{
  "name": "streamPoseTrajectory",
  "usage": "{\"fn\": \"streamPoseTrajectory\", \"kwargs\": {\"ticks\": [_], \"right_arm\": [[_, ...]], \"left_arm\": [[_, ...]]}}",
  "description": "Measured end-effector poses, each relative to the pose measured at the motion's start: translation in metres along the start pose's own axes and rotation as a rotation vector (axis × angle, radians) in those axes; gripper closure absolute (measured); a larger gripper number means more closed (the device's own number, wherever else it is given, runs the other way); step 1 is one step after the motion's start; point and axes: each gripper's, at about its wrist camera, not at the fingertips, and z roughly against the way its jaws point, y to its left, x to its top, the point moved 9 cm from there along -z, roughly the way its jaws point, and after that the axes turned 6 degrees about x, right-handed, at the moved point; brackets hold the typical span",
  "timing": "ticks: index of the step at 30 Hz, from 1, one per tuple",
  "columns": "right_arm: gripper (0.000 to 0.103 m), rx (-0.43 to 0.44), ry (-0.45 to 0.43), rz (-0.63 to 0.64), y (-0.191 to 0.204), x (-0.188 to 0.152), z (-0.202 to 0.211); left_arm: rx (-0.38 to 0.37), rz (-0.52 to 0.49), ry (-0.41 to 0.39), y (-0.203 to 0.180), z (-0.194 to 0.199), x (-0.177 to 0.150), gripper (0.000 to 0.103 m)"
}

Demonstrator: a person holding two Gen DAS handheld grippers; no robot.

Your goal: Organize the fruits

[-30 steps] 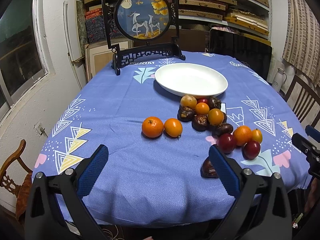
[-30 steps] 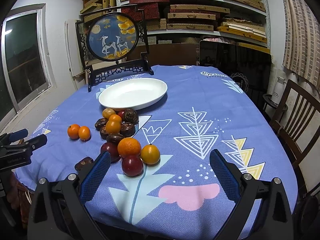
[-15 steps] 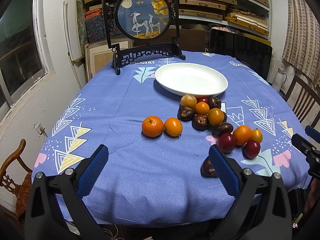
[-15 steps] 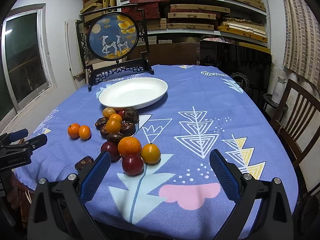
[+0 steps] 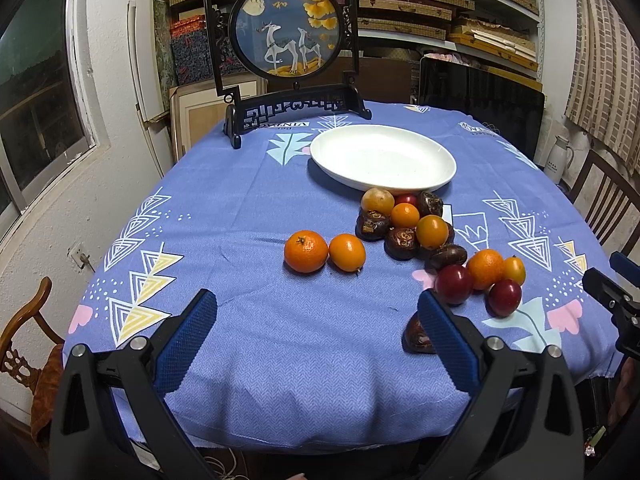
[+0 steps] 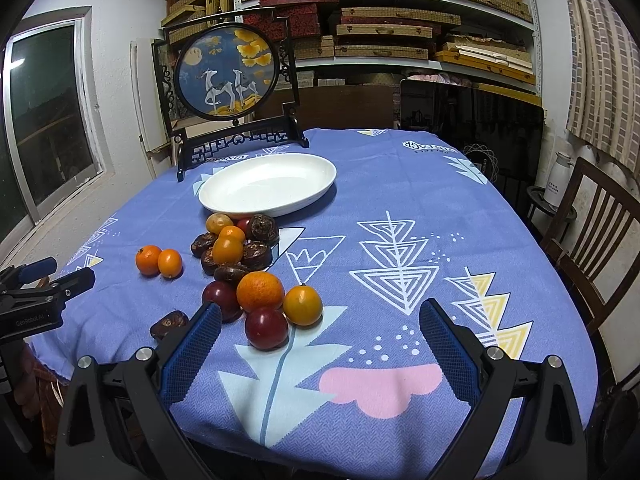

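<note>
White plate [image 6: 268, 186] empty, fruit cluster [image 6: 248, 268] beside it, jaws apart.

Probably a home dining-storeroom: clothed table [image 6: 400, 240], stacked shelves [image 6: 400, 12], chair [image 6: 592, 248].

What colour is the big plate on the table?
The plate is plain white, with no pattern. The left wrist view shows it best.
</note>
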Motion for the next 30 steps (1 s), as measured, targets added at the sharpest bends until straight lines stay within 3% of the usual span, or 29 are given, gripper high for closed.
{"fn": "streamPoseTrajectory", "kwargs": {"ticks": [25, 30], "right_arm": [[0.004, 0.0, 0.001, -0.005, 0.002, -0.007, -0.003], [0.004, -0.004, 0.001, -0.02, -0.004, -0.009, -0.003]], "left_arm": [[-0.009, -0.014, 0.018, -0.009, -0.005, -0.008, 0.005], [-0.083, -0.085, 0.058, -0.041, -0.028, -0.027, 0.005]]}}
